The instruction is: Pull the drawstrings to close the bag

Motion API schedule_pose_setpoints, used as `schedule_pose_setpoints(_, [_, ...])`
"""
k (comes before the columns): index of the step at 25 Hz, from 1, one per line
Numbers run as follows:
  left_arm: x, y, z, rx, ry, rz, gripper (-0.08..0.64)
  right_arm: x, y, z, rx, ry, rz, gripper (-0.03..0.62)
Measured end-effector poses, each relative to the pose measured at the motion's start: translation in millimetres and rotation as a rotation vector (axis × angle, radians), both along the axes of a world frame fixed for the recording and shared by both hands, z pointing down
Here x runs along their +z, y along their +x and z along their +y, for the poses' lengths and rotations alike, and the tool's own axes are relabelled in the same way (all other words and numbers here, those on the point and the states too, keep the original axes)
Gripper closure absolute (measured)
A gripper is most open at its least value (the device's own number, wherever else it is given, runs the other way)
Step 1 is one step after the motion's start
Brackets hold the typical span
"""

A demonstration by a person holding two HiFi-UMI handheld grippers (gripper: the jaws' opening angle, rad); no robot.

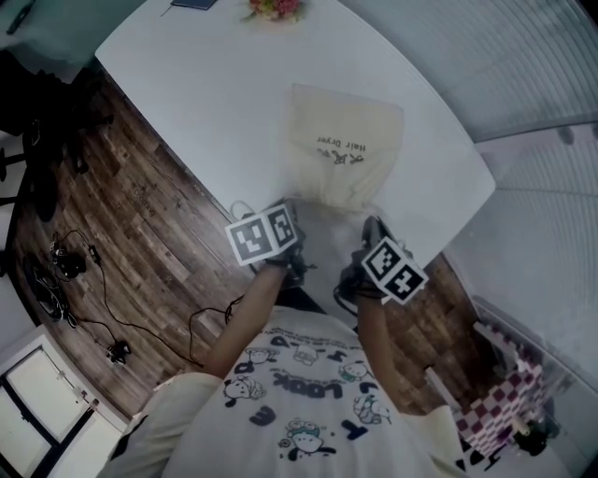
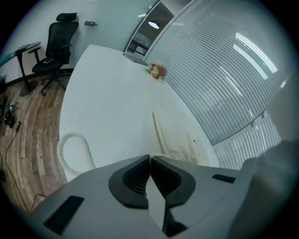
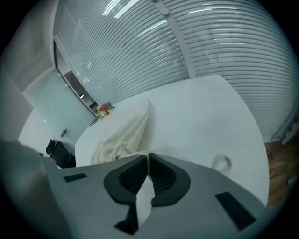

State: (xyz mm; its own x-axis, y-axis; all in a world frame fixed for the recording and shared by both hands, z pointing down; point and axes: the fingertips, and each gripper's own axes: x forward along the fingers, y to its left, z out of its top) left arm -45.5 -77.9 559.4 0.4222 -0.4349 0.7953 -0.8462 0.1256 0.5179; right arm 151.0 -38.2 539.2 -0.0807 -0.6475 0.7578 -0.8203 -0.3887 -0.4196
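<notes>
A cream cloth drawstring bag [image 1: 343, 149] with dark print lies flat on the white table [image 1: 206, 103], its gathered mouth toward me. My left gripper [image 1: 295, 211] is at the mouth's left corner. In the left gripper view that gripper [image 2: 149, 158] is shut, and a thin cream drawstring runs from the bag [image 2: 174, 133] into its tips. A slack loop of cord [image 2: 74, 148] lies on the table to its left. My right gripper [image 1: 372, 226] is at the mouth's right corner. In its own view it [image 3: 147, 155] is shut on a cream cord coming from the puckered bag [image 3: 122, 135].
A small bunch of flowers [image 1: 273, 7] and a dark flat object [image 1: 193, 4] sit at the table's far edge. The near table edge is just under both grippers. An office chair [image 2: 58, 35] stands beyond the table. Cables [image 1: 75, 280] lie on the wooden floor.
</notes>
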Motion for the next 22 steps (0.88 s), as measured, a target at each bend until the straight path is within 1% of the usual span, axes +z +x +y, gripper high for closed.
schedule_pose_setpoints(2, [0,-3,-2,-0.006,0.003,-0.002,0.514,1,5,0,0.066,0.008,-0.048,0.574])
schedule_pose_setpoints(4, [0,-4,-2,-0.008,0.004,0.005,0.514,1,11,1,0.114,0.015,-0.072,0.574])
schedule_pose_setpoints(7, [3,-11,-5,-0.037,-0.007,0.022,0.514,4,20,4,0.182,0.019,-0.107,0.574])
schedule_pose_setpoints(10, [11,-19,-3,-0.083,-0.041,0.04,0.514,13,36,12,0.278,0.01,-0.134,0.574])
schedule_pose_setpoints(12, [16,-18,3,-0.104,-0.066,0.049,0.514,20,48,21,0.338,-0.001,-0.154,0.574])
schedule_pose_setpoints(15, [16,-12,6,-0.072,-0.056,0.026,0.514,24,59,30,0.39,-0.009,-0.163,0.574])
schedule_pose_setpoints(18, [15,-10,3,-0.055,-0.054,0.032,0.514,22,65,29,0.396,0.0,-0.147,0.574])
schedule_pose_setpoints(20, [16,-12,1,-0.056,-0.056,0.033,0.514,21,63,27,0.348,0.007,-0.131,0.574])
schedule_pose_setpoints(22, [15,-13,0,-0.044,-0.036,0.005,0.514,21,57,26,0.284,0.015,-0.122,0.574])
